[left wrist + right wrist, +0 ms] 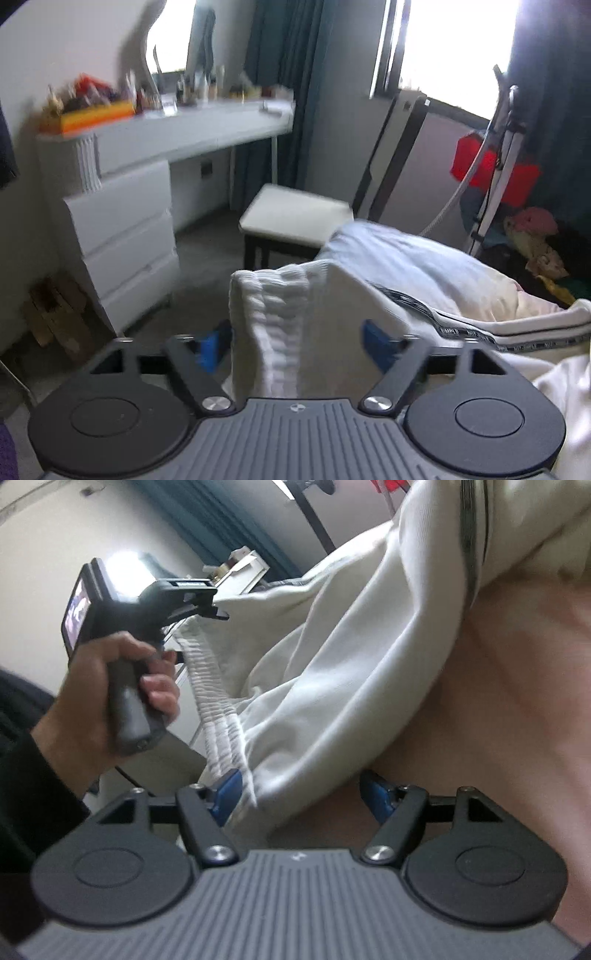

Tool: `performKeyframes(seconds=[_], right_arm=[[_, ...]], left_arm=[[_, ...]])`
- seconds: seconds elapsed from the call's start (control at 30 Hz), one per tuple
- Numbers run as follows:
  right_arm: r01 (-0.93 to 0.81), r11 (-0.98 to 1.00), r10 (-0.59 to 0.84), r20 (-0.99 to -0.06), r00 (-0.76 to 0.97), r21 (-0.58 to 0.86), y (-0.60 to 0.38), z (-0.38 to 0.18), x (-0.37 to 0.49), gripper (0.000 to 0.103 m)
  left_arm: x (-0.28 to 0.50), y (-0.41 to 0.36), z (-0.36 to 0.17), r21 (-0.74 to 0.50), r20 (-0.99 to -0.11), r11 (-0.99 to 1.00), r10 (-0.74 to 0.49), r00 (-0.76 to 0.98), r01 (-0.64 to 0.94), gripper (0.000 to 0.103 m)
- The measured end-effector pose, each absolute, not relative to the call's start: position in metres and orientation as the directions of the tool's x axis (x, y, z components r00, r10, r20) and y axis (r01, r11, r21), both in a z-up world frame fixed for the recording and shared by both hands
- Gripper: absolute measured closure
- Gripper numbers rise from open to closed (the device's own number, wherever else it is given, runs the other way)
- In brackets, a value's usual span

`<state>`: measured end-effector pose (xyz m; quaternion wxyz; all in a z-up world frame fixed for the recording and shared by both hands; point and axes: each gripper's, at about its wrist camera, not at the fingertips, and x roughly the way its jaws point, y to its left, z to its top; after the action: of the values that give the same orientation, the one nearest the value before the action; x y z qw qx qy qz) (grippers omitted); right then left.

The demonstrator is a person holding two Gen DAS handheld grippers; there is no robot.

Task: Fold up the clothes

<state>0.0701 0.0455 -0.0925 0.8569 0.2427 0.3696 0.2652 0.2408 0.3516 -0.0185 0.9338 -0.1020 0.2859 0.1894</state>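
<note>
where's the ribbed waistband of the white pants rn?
The ribbed waistband sits between the left gripper fingers in the left wrist view, held up over the bed. In the right wrist view it runs down to the right gripper.

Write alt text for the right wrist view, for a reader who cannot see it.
A white fabric garment with a ribbed elastic waistband hangs between the right tongs, whose blue-padded jaws stand apart with the waistband corner between them. On the left, a hand grips the left tongs, which pinch the waistband's far end.
</note>
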Motion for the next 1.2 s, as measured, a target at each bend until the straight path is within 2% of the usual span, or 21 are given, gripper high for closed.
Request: performKeyframes(seconds=[0.07, 0.27, 0.47, 0.6, 0.63, 0.8, 0.93, 1.2], right_arm=[[-0.319, 0.747, 0.632, -0.473, 0.614, 0.584, 0.021, -0.074, 0.057, 0.030], [-0.379, 0.855, 0.504, -0.399, 0.766, 0.353, -0.055, -0.019, 0.006, 0.030], [-0.278, 0.934, 0.332, -0.257, 0.908, 0.226, -0.134, -0.003, -0.035, 0.030], [-0.196, 0.973, 0.217, -0.195, 0.956, 0.124, -0.172, -0.006, -0.043, 0.030], [-0.185, 0.977, 0.201, -0.174, 0.964, 0.104, -0.178, -0.009, -0.044, 0.030], [-0.093, 0.986, 0.114, -0.150, 0.982, 0.139, -0.217, -0.020, -0.048, 0.030], [-0.098, 0.985, 0.121, -0.165, 0.979, 0.141, -0.223, -0.027, -0.050, 0.030], [-0.151, 0.966, 0.201, -0.242, 0.949, 0.209, -0.214, -0.036, -0.042, 0.031]], left_arm=[[0.215, 0.338, -0.015, -0.081, -0.543, 0.915, 0.291, 0.787, -0.394, 0.018], [0.141, 0.279, -0.002, -0.124, -0.491, 0.946, 0.203, 0.847, -0.298, 0.018], [0.077, 0.203, 0.006, -0.115, -0.423, 0.972, 0.141, 0.895, -0.207, 0.016], [0.033, 0.152, 0.012, -0.105, -0.377, 0.984, 0.096, 0.921, -0.146, 0.014], [0.022, 0.139, 0.013, -0.102, -0.365, 0.986, 0.085, 0.927, -0.130, 0.011], [-0.010, 0.095, 0.006, -0.095, -0.337, 0.994, 0.022, 0.941, -0.057, 0.008], [-0.011, 0.082, -0.013, -0.087, -0.342, 0.996, -0.013, 0.940, -0.018, 0.008], [0.015, 0.088, -0.045, -0.078, -0.432, 0.996, 0.011, 0.902, -0.050, 0.008]])
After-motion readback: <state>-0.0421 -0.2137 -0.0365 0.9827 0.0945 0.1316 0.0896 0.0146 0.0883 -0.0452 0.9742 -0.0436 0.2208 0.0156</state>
